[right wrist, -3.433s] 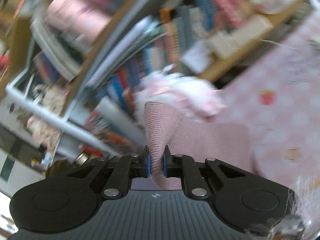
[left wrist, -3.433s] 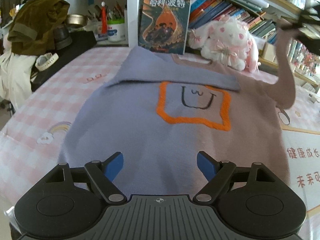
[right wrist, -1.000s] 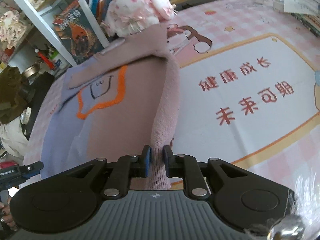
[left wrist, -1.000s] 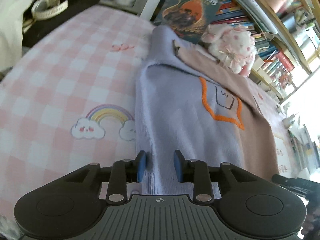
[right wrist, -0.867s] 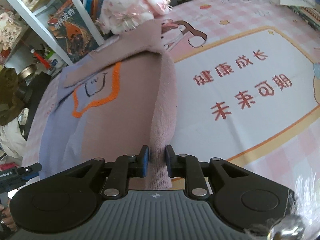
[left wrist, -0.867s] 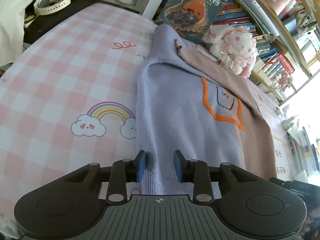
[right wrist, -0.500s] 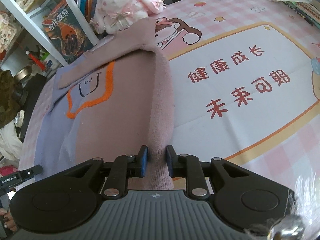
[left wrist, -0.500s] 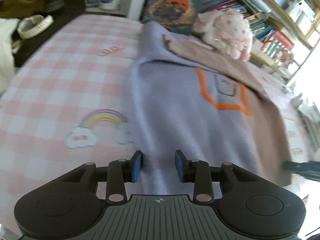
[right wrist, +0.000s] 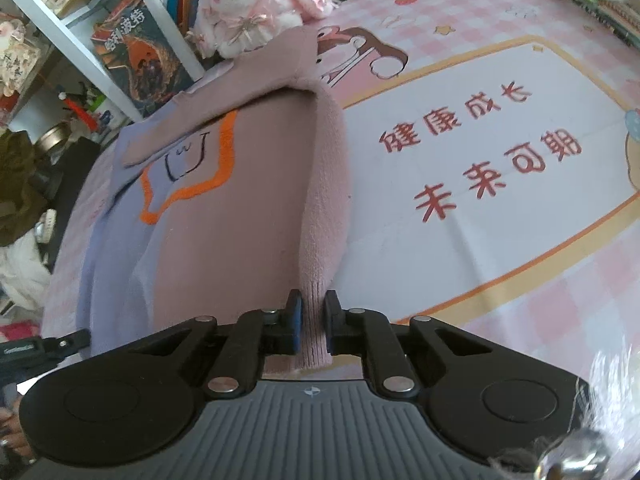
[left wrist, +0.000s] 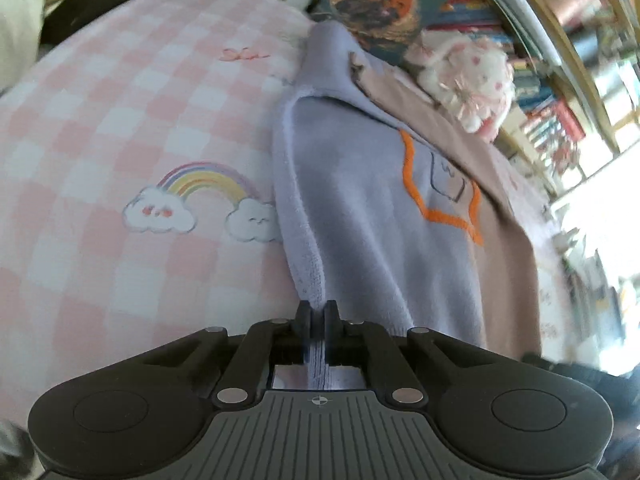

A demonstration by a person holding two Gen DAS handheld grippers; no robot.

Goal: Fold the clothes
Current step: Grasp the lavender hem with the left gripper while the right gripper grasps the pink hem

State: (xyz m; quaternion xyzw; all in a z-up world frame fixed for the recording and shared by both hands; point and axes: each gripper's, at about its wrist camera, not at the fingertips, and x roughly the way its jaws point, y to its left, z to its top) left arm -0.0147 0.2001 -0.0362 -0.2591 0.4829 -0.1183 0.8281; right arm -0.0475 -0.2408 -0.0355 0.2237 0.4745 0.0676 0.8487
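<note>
A fuzzy lilac-and-mauve knit sweater (left wrist: 372, 208) is being spread flat, centre frame, on a pink checked bedsheet (left wrist: 100, 128). Its ribbed hem corners are being pinched by the closed jaws of the left gripper (left wrist: 318, 316) and right gripper (right wrist: 312, 314).

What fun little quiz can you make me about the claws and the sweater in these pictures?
1. True or false: the left claw is shut on the sweater.
2. Which colour is the part of the hem pinched by the right claw? A) lilac B) pink C) orange
3. Fill in: the soft toy behind the sweater is a plush ____.

Key: 1 true; 2 B; 3 bunny.
</note>
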